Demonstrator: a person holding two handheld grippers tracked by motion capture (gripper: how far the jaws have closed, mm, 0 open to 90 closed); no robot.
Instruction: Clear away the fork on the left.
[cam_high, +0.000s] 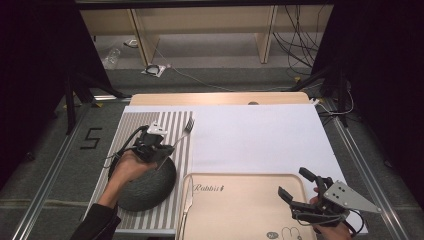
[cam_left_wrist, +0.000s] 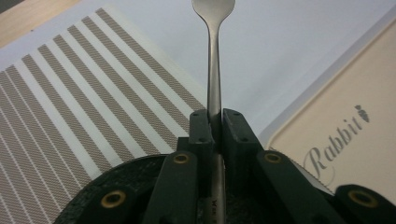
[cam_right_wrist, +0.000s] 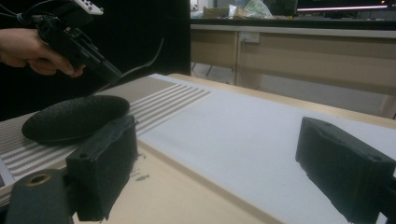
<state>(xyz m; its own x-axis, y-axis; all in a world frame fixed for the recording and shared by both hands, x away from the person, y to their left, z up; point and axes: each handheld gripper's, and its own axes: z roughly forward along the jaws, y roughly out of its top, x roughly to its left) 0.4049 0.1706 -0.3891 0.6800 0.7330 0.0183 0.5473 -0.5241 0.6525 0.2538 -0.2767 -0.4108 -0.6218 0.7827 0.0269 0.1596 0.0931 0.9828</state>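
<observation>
My left gripper (cam_high: 166, 149) is shut on the handle of a metal fork (cam_high: 186, 128), held above the far rim of a dark round plate (cam_high: 150, 190). In the left gripper view the jaws (cam_left_wrist: 215, 119) pinch the fork (cam_left_wrist: 214, 60), which points away over the striped placemat (cam_left_wrist: 70, 112), with the plate (cam_left_wrist: 126, 184) below. My right gripper (cam_high: 296, 184) hovers open over the right part of the beige tray (cam_high: 240, 210). Its jaws (cam_right_wrist: 219, 158) stand wide apart with nothing between them. Farther off in that view are the left gripper (cam_right_wrist: 77, 39), the fork (cam_right_wrist: 140, 65) and the plate (cam_right_wrist: 74, 116).
A knife (cam_high: 187, 200) lies along the tray's left edge. The striped placemat (cam_high: 130, 130) and a white sheet (cam_high: 260, 135) cover the wooden table. The tray (cam_left_wrist: 345, 135) bears the word Rabbit. Beyond the table are a floor with cables and wooden furniture legs.
</observation>
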